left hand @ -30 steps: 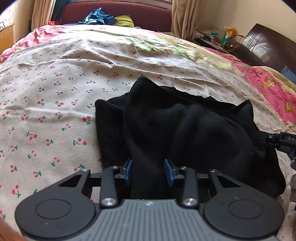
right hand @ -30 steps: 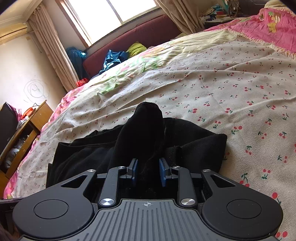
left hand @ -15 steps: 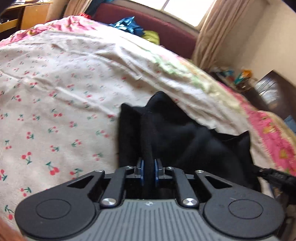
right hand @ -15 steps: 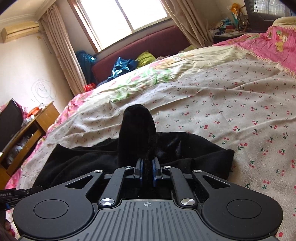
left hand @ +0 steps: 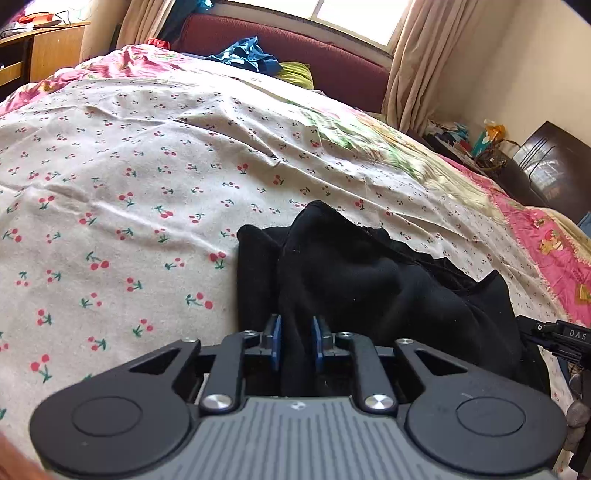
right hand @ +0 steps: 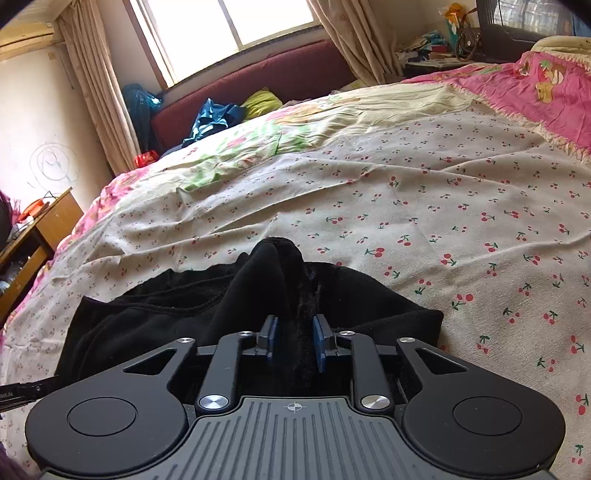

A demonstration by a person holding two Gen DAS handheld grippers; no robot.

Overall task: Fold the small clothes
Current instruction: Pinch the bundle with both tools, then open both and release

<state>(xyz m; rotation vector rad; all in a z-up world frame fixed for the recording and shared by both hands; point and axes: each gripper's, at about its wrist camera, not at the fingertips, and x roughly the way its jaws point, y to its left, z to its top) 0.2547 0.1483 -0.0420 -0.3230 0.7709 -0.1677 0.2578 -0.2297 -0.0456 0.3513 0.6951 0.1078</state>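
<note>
On the cherry-print bedsheet [left hand: 129,206], near its front edge, a rumpled black garment [left hand: 369,288], ridged up in soft folds. Gathered fabric between the blue pads of the left gripper [left hand: 295,343], jaws opening, narrow gap, pads seemingly easing off the cloth. Same at the right gripper [right hand: 294,341]: jaws opening, a fold between them. Beyond, a maroon sofa [right hand: 258,85] under the window [right hand: 229,26]

Black garment [left hand: 369,295] hides each gripper's fingertips.

2 close wrist views angled down across the bed [left hand: 110,221], sharing the black garment [left hand: 369,280].
</note>
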